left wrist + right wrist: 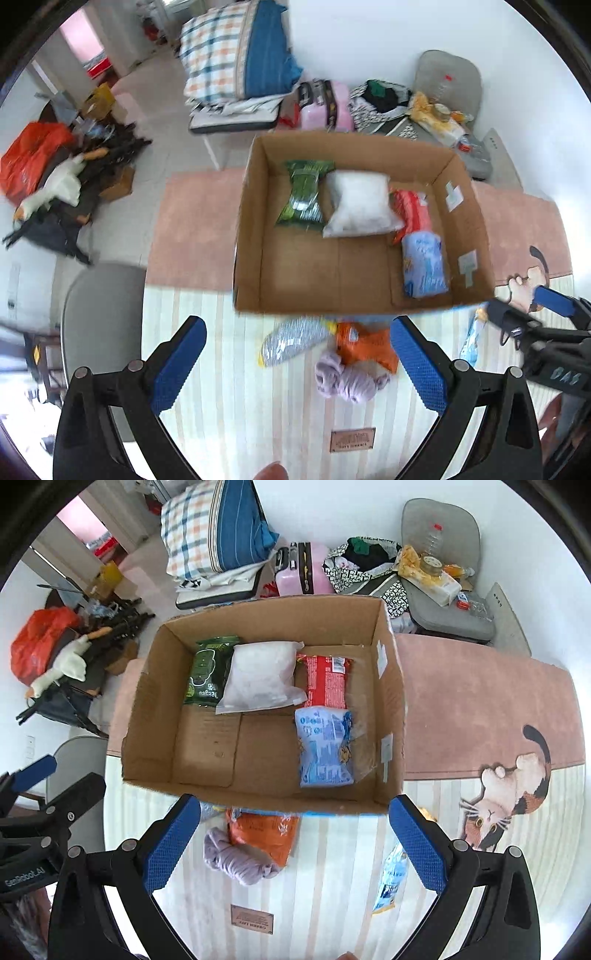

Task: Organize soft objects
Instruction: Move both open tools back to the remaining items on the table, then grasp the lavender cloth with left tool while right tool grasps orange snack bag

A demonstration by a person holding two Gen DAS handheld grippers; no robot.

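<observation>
An open cardboard box (251, 221) (147, 716) stands on the mat. In it lie a green packet (304, 192) (208, 670), a white pouch (360, 205) (262, 677), a red packet (412, 210) (328, 681) and a light-blue packet (424, 264) (325, 746). In front of the box lie a purple cloth bundle (347, 378) (236, 858), an orange packet (365, 347) (266, 834), a silver packet (291, 339) and a blue packet (391, 880) (471, 341). My left gripper (299, 363) is open and empty above them. My right gripper (295, 843) is open and empty.
The striped mat (332, 904) carries a cat picture (506, 794) at right and a brown label (252, 919). Grey chairs (443, 602), a pink case (303, 572), folded bedding (218, 528) and a pile with an orange bag (40, 638) stand beyond the box.
</observation>
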